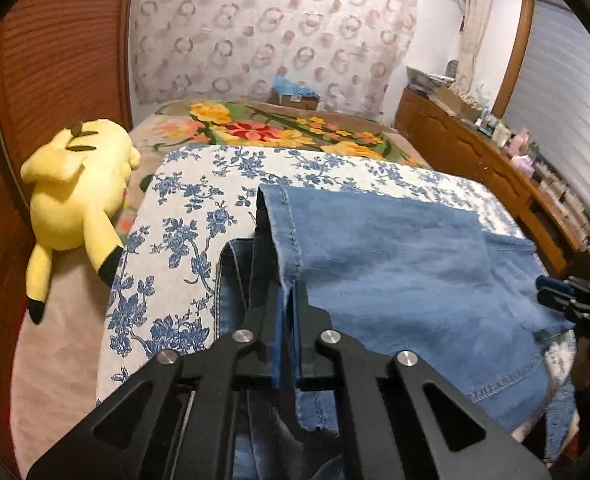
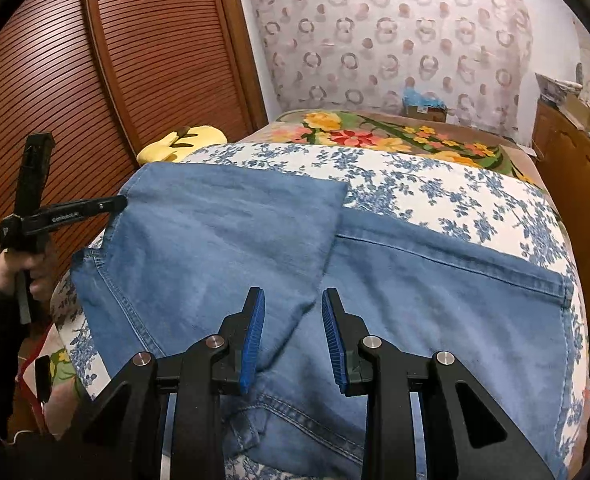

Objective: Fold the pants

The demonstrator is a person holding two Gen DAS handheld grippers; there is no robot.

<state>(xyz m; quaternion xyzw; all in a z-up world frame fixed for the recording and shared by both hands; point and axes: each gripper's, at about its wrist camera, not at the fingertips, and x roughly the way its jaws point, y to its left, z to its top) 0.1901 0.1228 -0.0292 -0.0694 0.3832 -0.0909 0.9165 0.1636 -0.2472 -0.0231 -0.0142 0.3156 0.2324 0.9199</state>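
The left black gripper (image 1: 291,296) is clamped on the hem of the blue denim pants (image 2: 223,240), lying partly folded on the blue-flowered white cloth (image 1: 183,216). The right black gripper (image 2: 293,332) hovers with fingers apart; more folds seem left. A yellow plush toy (image 1: 79,196) lies far left, not in the way.

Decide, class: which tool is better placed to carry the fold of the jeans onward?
Left. The left tool is shut on the hem of the jeans, with that corner lifted. The right tool hangs open above the denim, gripping nothing.
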